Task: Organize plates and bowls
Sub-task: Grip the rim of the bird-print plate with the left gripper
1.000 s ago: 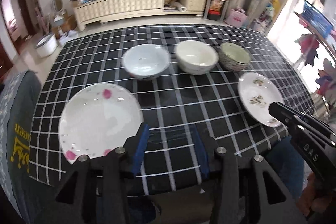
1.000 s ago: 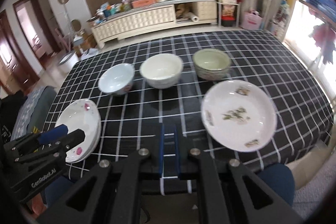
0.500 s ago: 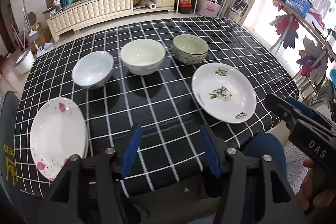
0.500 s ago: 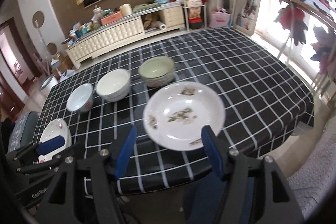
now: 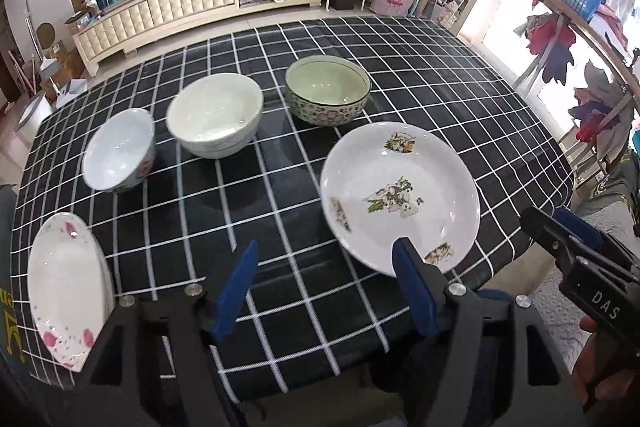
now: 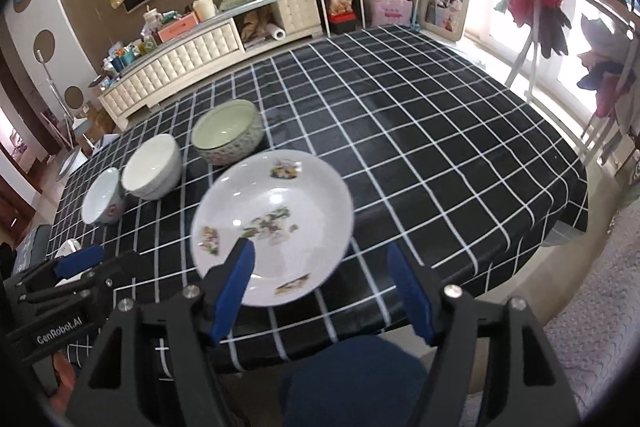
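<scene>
Checked black cloth covers the counter (image 5: 440, 75), carrying three bowls and two plates. Both grippers, left (image 5: 324, 287) and right (image 6: 320, 287), hover empty with fingers spread. Judging by aim, the floral plate (image 6: 272, 227) at the near edge needs approaching and gripping by its rim.

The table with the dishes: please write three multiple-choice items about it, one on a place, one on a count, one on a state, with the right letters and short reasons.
1. Where does the green bowl stand in the row of bowls?
A. left end B. middle C. right end
2. How many bowls are on the table?
A. two B. three C. four
3. How is the right gripper?
A. open B. shut on a plate C. shut on a bowl

Answers: 1 C, the white bowl and pale blue bowl stand to its left. 2 B, three show. 3 A, its fingers stand wide apart before the flowered plate.
</scene>
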Demonstrator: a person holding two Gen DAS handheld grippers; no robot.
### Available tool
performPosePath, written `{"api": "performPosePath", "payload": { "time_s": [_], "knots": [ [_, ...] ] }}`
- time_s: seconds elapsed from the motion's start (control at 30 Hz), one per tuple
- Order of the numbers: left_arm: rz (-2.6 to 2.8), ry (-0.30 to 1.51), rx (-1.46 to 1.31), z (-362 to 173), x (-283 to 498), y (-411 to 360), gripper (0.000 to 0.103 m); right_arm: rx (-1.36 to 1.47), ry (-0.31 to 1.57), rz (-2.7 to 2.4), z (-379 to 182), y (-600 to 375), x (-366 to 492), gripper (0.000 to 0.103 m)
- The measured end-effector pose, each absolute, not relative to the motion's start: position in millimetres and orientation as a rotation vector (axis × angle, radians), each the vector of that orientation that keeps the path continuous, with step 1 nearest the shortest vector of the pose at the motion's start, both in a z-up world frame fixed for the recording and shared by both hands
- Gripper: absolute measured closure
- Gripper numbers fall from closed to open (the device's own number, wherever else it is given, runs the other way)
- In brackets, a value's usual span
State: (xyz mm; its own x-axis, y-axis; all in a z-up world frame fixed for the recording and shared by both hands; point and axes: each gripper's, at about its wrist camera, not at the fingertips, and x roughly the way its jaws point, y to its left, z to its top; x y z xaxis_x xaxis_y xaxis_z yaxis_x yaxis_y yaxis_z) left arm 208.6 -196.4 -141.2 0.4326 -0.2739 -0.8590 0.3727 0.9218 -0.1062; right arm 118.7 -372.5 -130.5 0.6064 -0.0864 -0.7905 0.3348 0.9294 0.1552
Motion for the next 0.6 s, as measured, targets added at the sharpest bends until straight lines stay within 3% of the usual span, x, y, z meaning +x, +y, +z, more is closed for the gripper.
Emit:
{"api": "performPosePath", "payload": {
  "time_s": [0.6],
  "knots": [
    [-0.370, 1.218, 0.077, -225, 283, -226, 0.038, 0.356, 1.023, -0.136, -191, -417, 188, 0.030]
  ]
}}
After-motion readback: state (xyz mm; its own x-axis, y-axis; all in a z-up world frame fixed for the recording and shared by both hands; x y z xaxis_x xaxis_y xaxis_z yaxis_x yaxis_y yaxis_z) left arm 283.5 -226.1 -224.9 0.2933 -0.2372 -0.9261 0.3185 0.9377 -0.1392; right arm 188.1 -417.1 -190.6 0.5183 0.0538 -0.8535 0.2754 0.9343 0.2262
